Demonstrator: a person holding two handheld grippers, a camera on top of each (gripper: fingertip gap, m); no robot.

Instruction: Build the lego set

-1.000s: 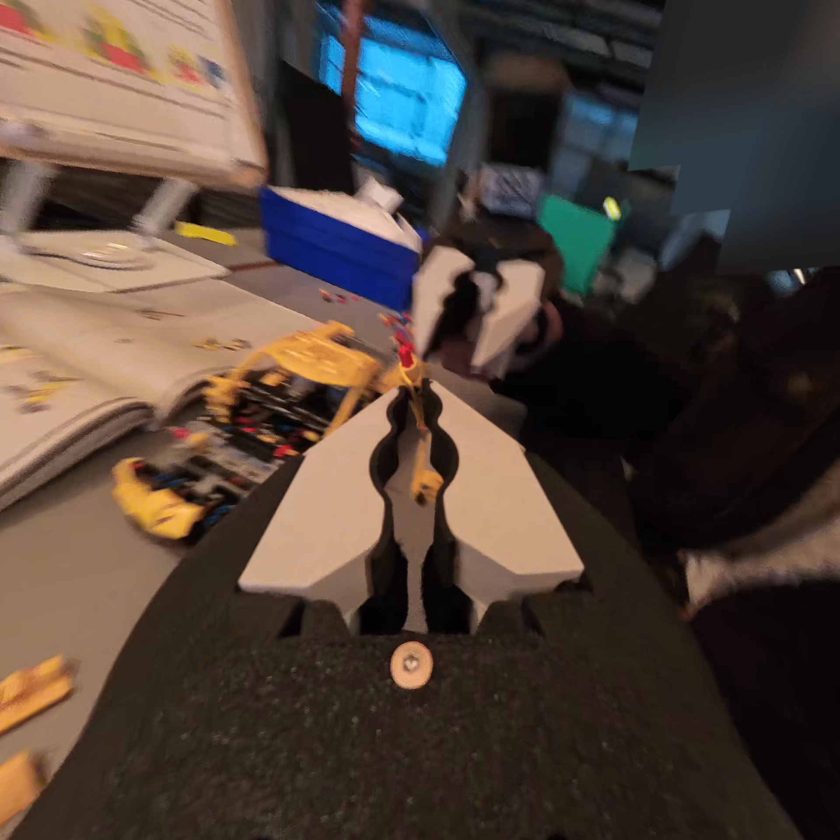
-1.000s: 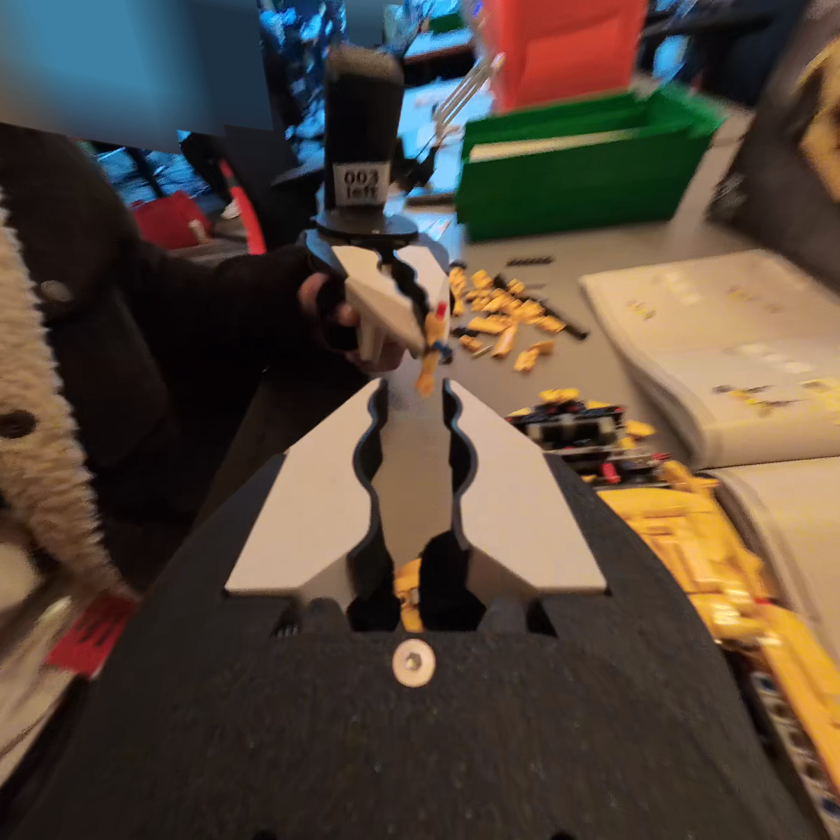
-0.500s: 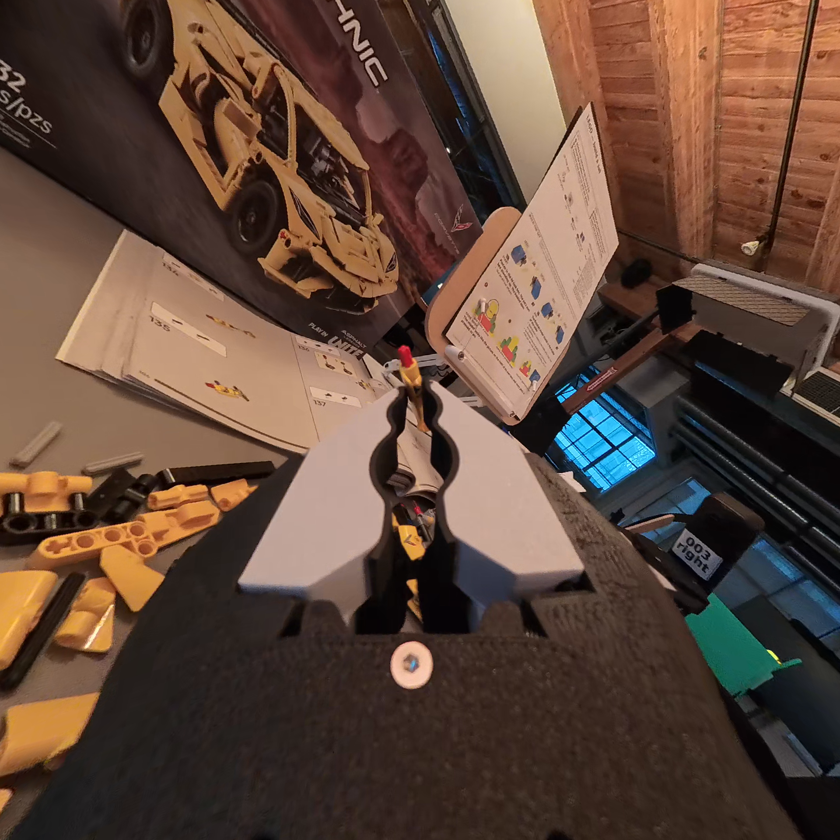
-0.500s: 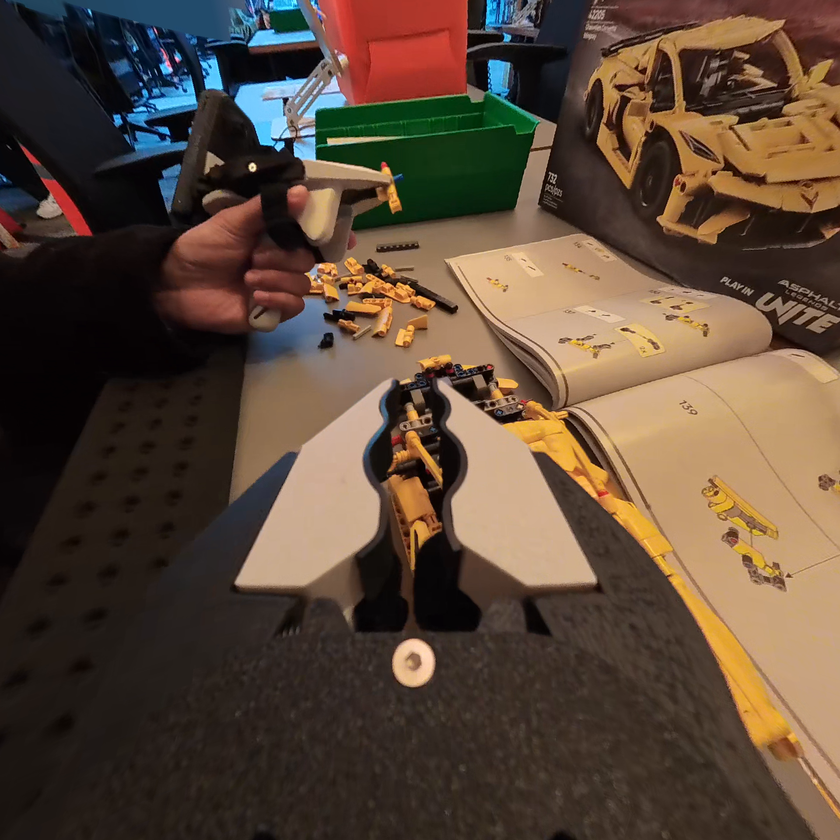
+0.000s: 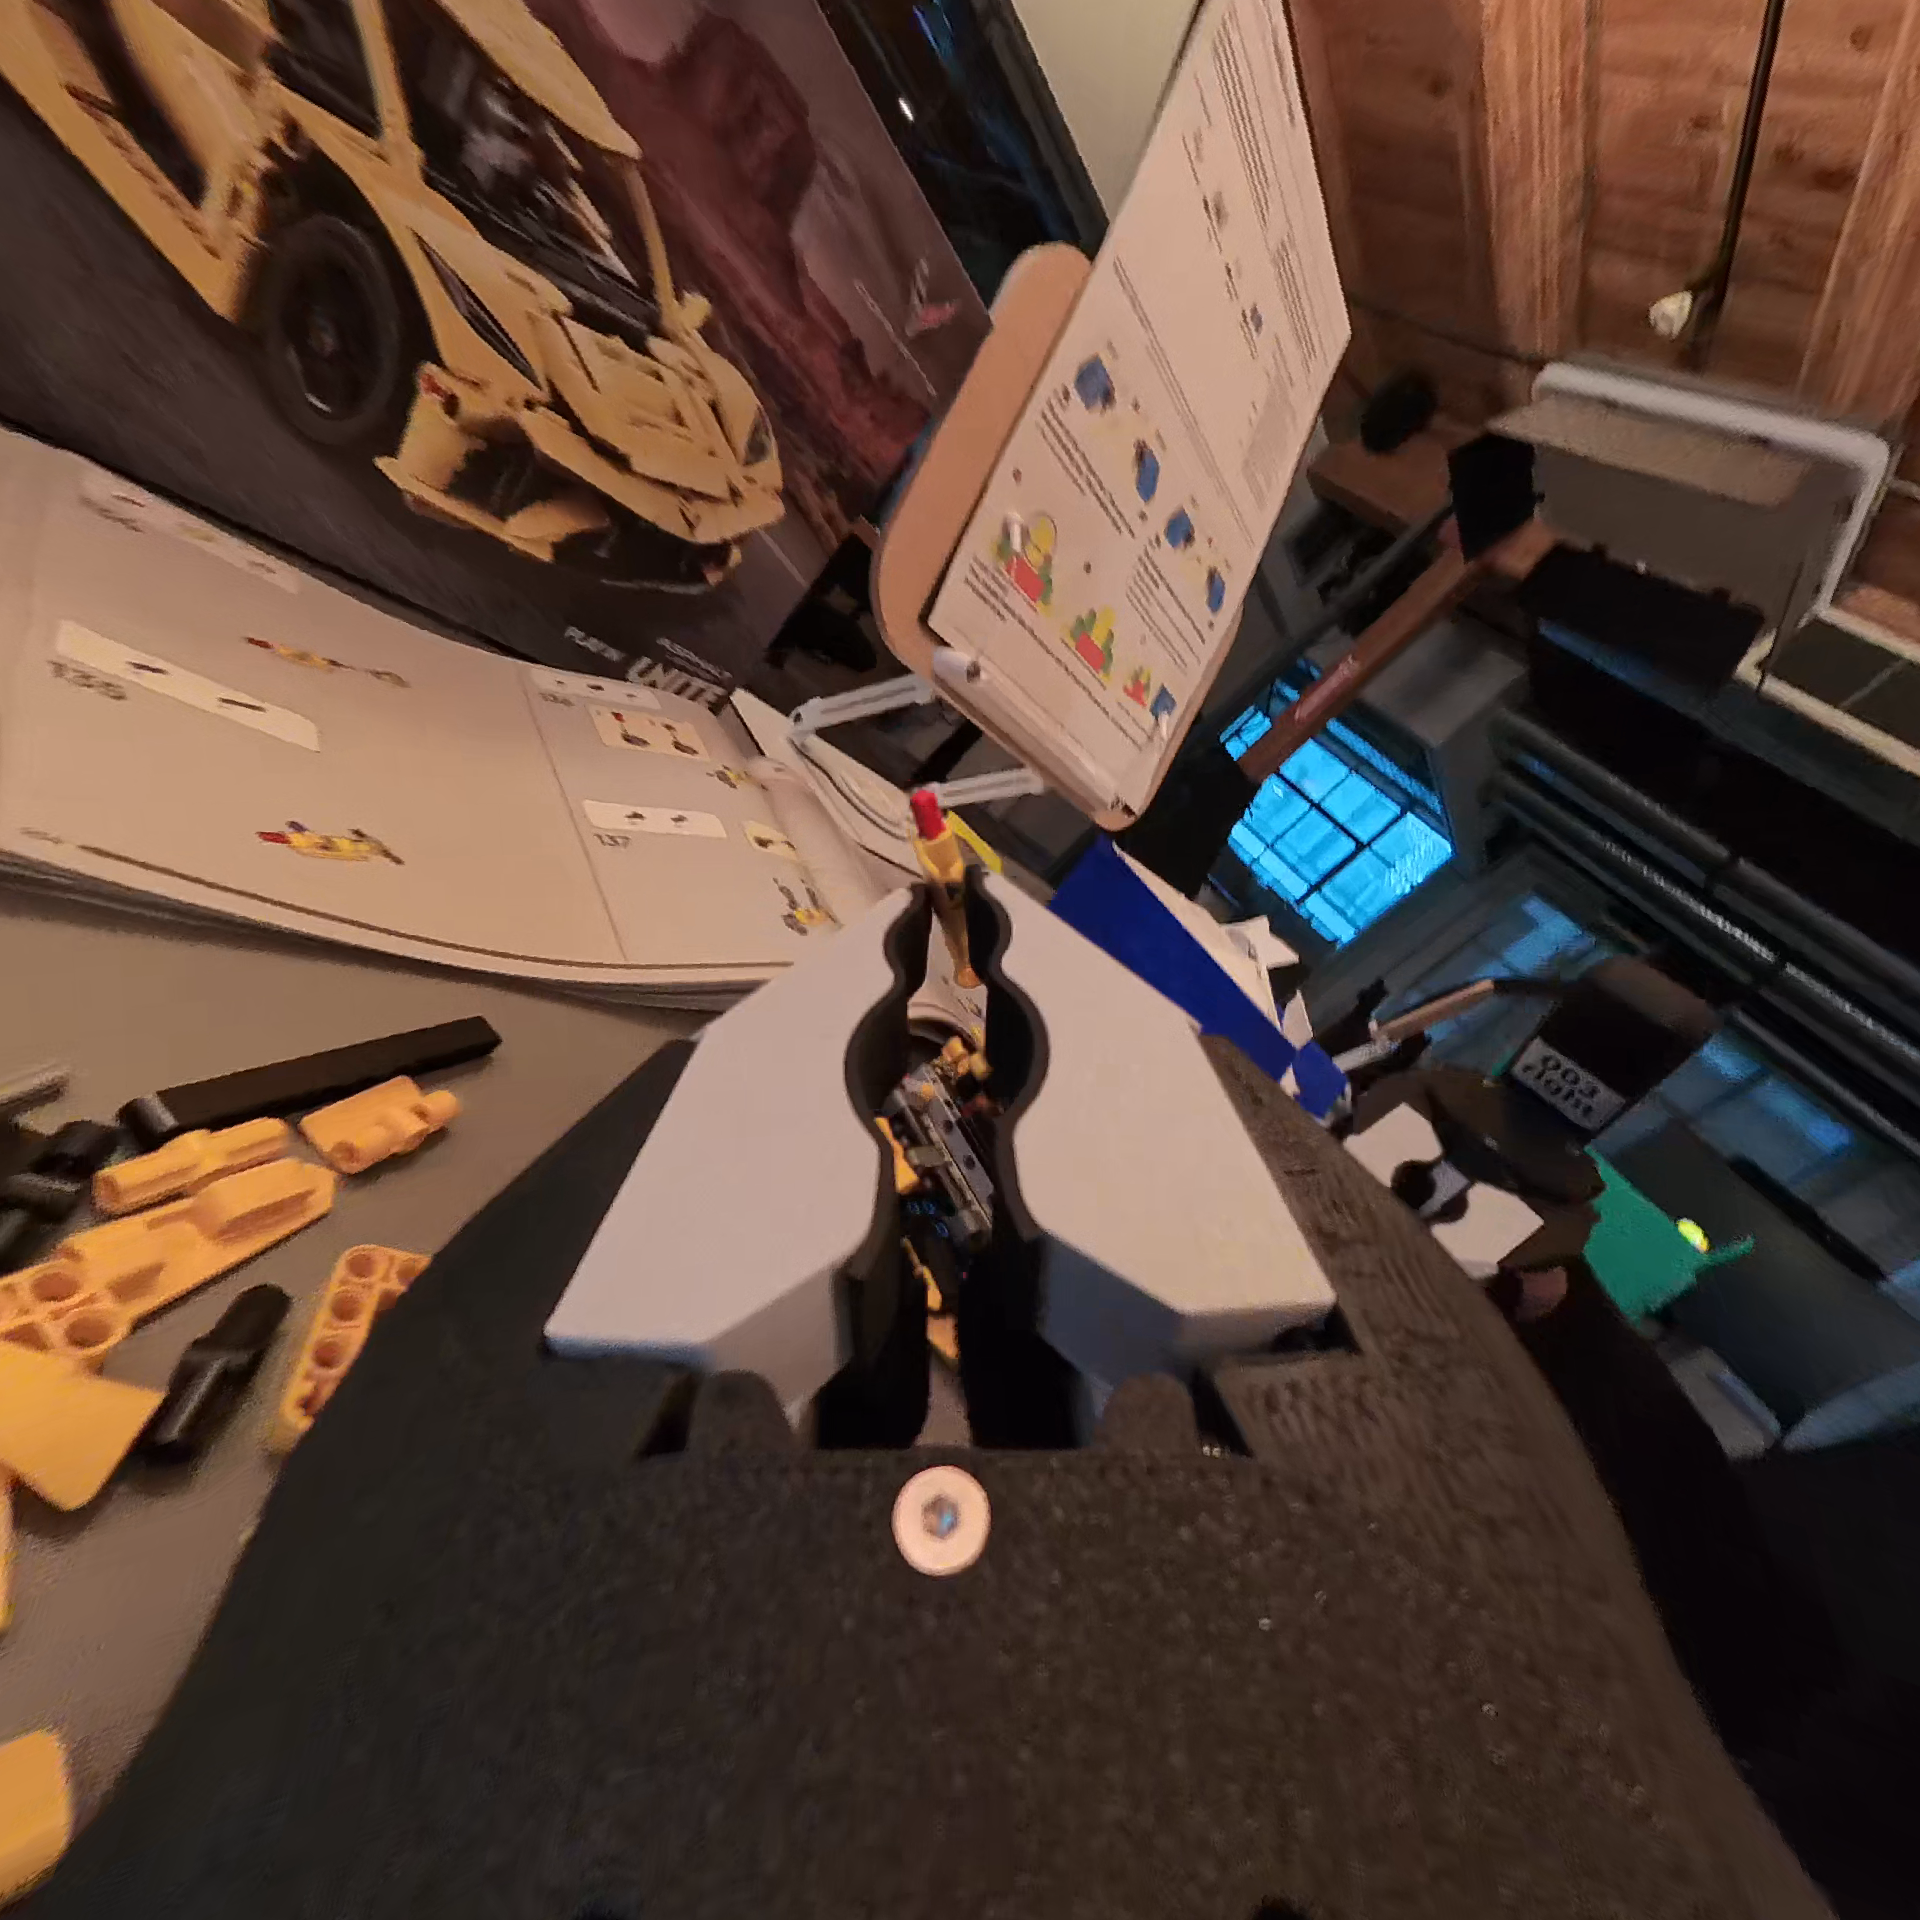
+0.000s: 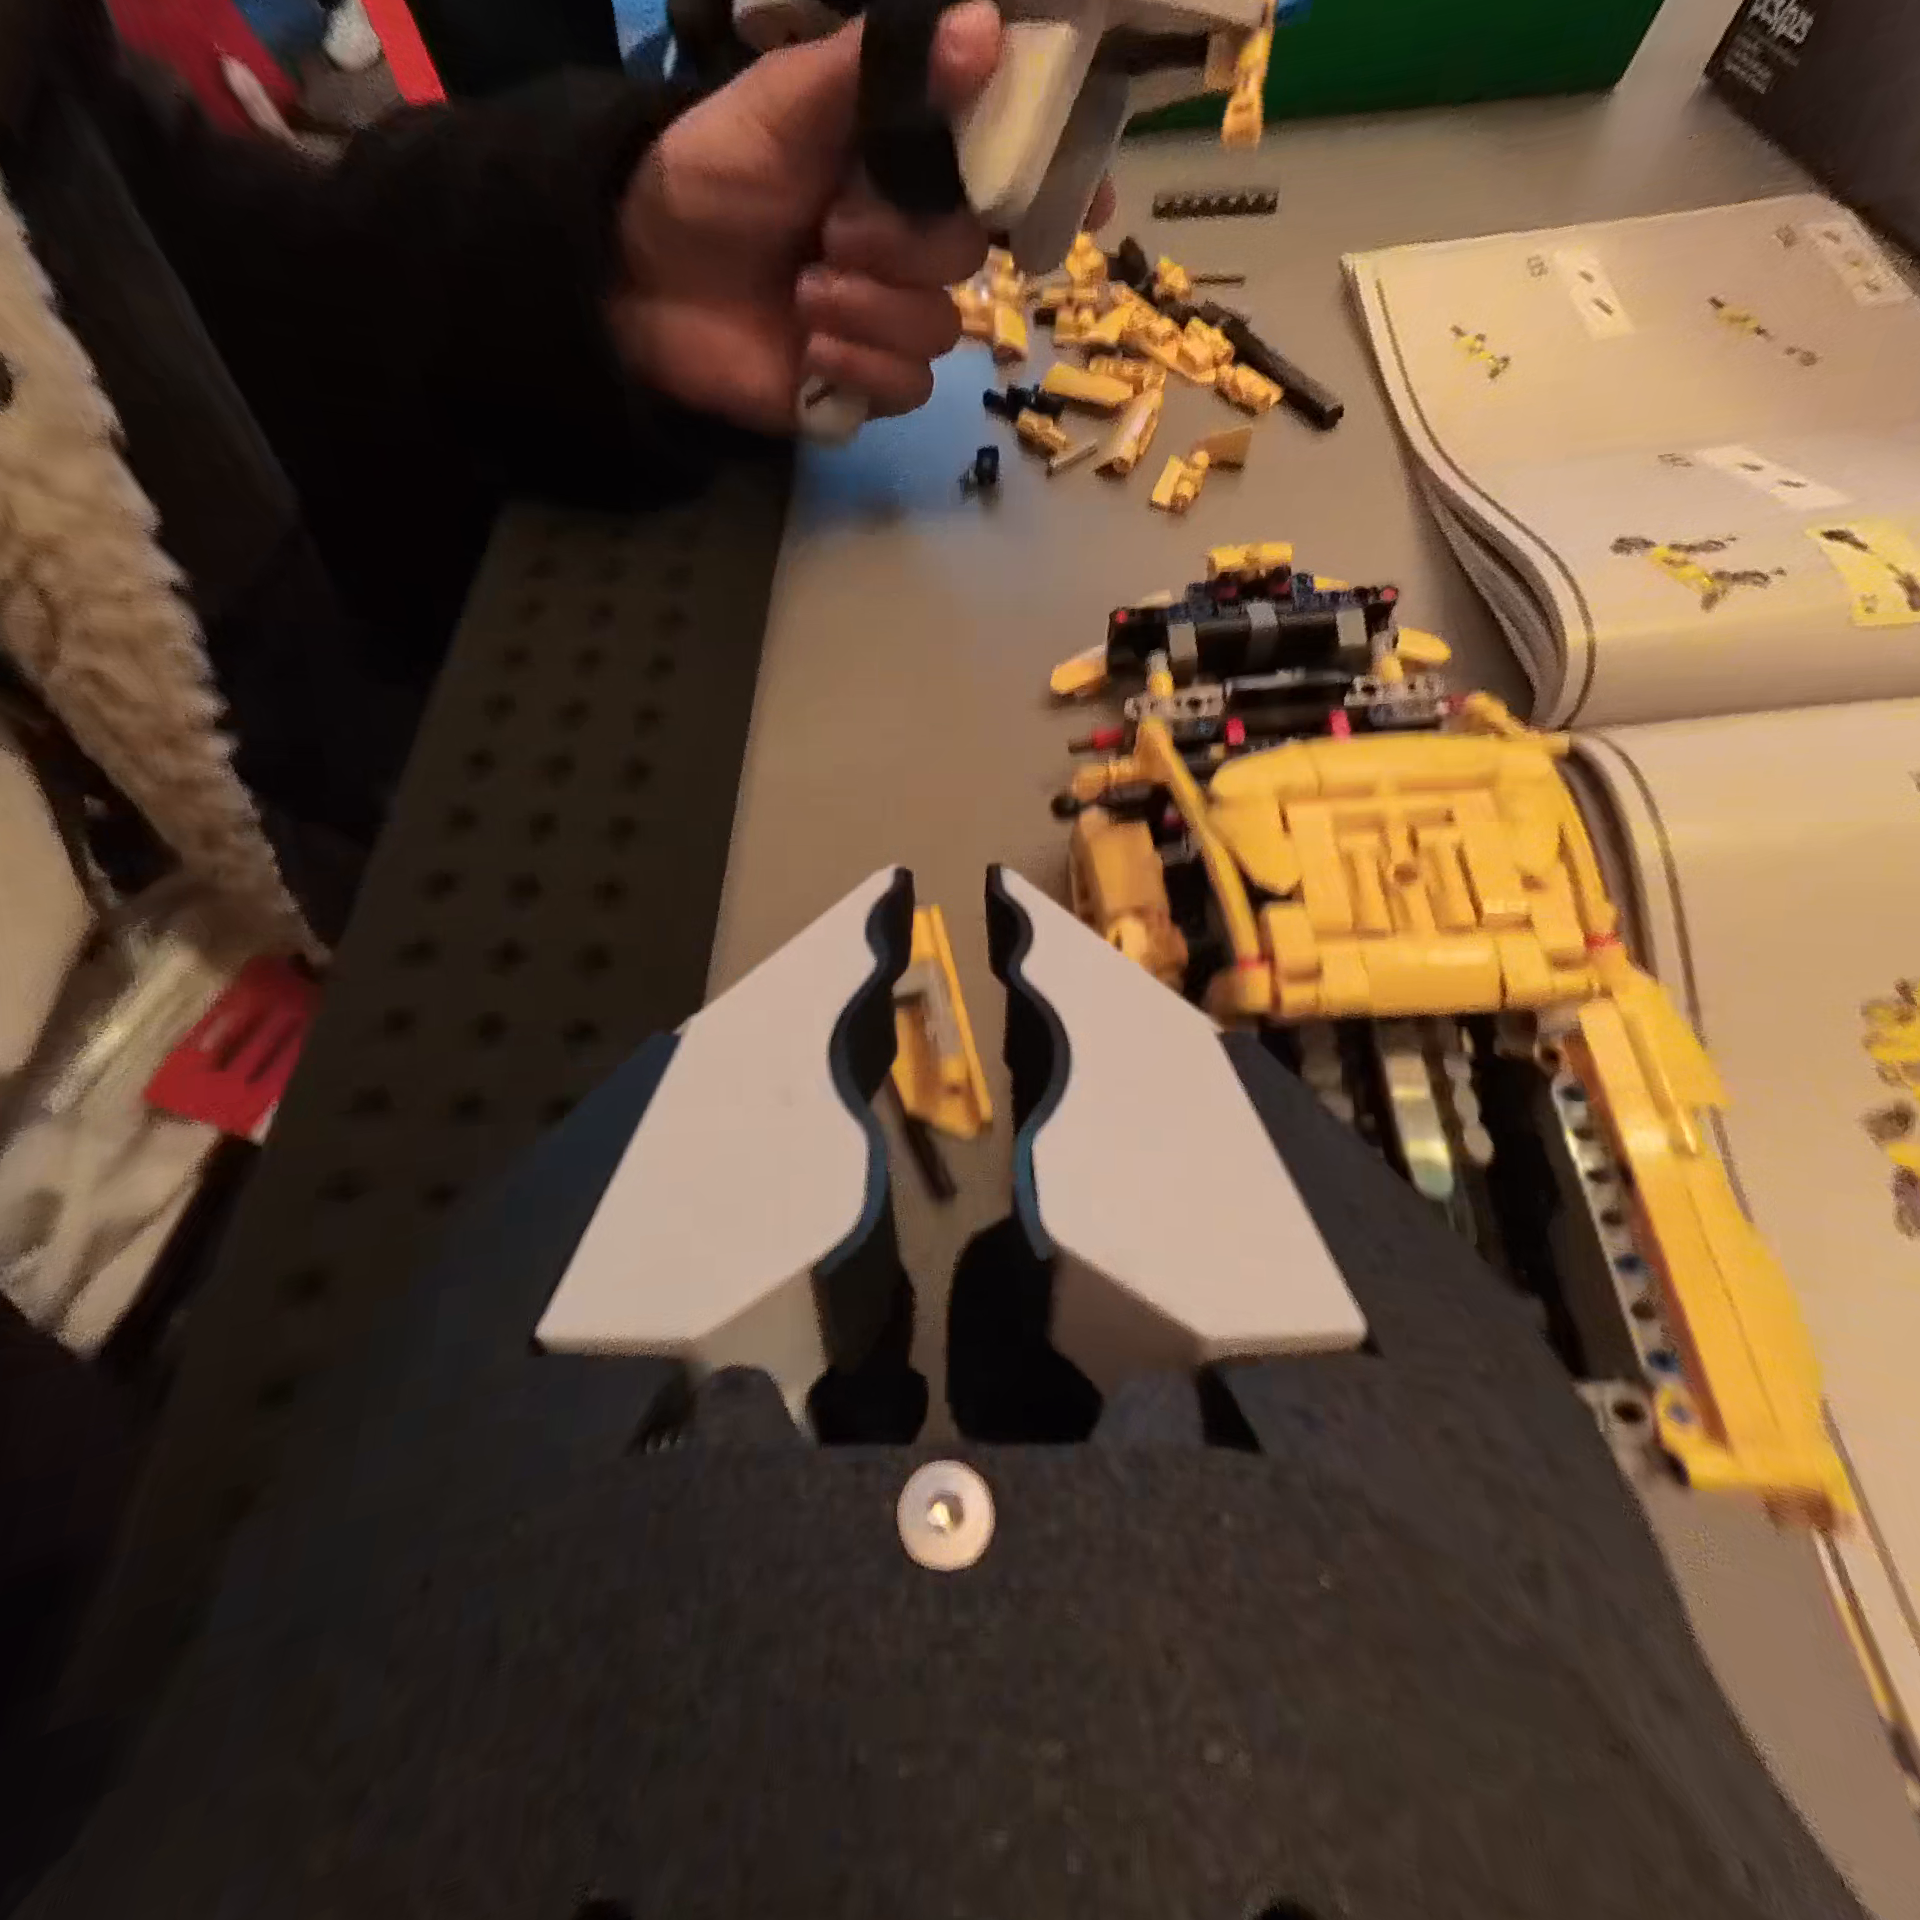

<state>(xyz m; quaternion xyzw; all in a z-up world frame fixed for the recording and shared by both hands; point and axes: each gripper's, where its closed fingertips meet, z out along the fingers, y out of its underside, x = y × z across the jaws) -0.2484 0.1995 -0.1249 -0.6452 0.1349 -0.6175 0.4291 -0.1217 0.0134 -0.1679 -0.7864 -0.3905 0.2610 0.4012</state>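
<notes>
My left gripper [image 5: 951, 896] is shut on a thin yellow piece with a red tip [image 5: 940, 873], held in the air and pointing toward the booklet. It also shows at the top of the right wrist view [image 6: 1195, 42], held by a hand, with the yellow piece [image 6: 1242, 94] hanging from it. My right gripper [image 6: 948, 883] is open and empty, low over the grey table. A flat yellow panel piece [image 6: 940, 1039] lies on the table under its gap. The part-built yellow car model [image 6: 1382, 883] sits just right of it.
A pile of loose yellow and black pieces [image 6: 1122, 343] lies beyond the model, also seen in the left wrist view [image 5: 187, 1226]. An open instruction booklet [image 6: 1662, 416], the set's box [image 5: 468, 312], a clipboard stand [image 5: 1132, 436], a green bin [image 6: 1455, 52] and a perforated black board [image 6: 582, 831] surround the work area. Some 25 cm of space lies between my two pairs of fingers.
My right gripper has tilted down and moved left of the model, over the flat yellow panel. The left gripper has shifted slightly, still holding its piece.
</notes>
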